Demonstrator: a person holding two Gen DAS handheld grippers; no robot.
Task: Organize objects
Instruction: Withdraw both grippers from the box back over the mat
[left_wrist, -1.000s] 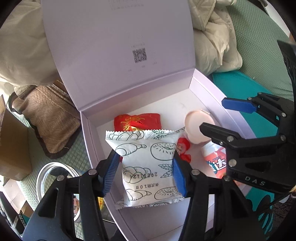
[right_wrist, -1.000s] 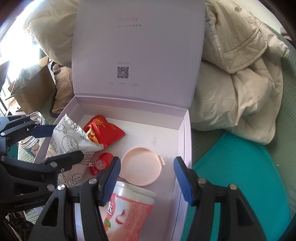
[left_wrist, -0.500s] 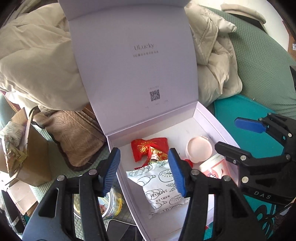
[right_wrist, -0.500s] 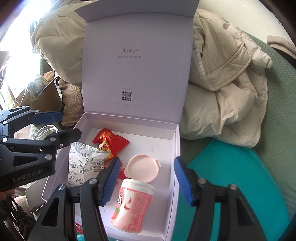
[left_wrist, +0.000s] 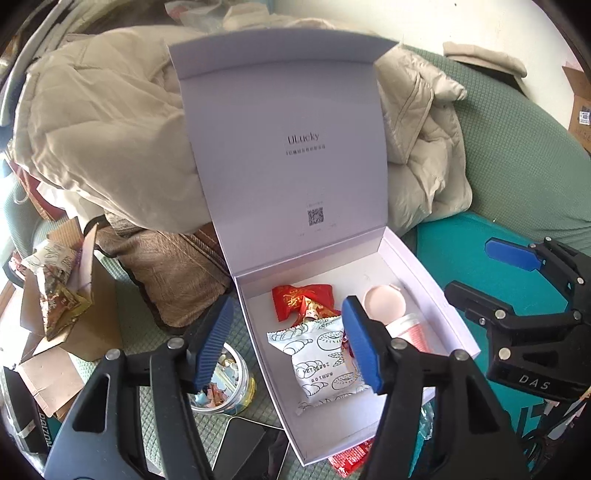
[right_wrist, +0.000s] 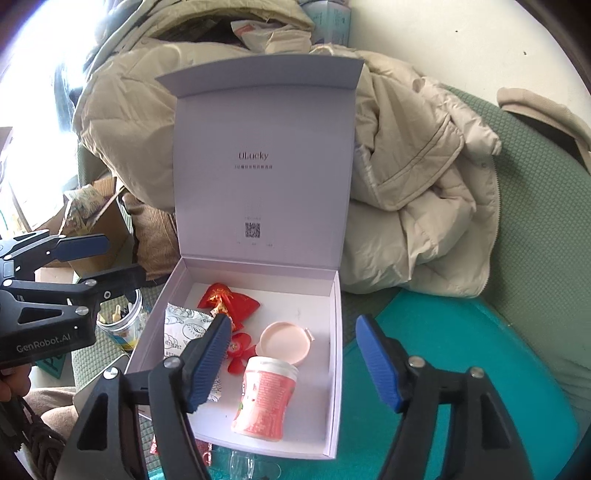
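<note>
Looking through the left wrist: my left gripper (left_wrist: 286, 341) has just been widening, jaws apart and empty, up above the open white box (left_wrist: 424, 273). White bread packet (left_wrist: 321, 360) lies flat in the box, red snack bag (left_wrist: 303, 301) behind it.

Right wrist: my right gripper (right_wrist: 291, 363) has also just spread, nothing between the pads. Pink bottle (right_wrist: 266, 398) lies on its side in the box, pink lid (right_wrist: 283, 343) touching its top.

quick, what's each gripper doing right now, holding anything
Left gripper: open, jaws just widened, holding nothing; the white snack packet lies in the box.
Right gripper: open, jaws just widened, holding nothing.
</note>
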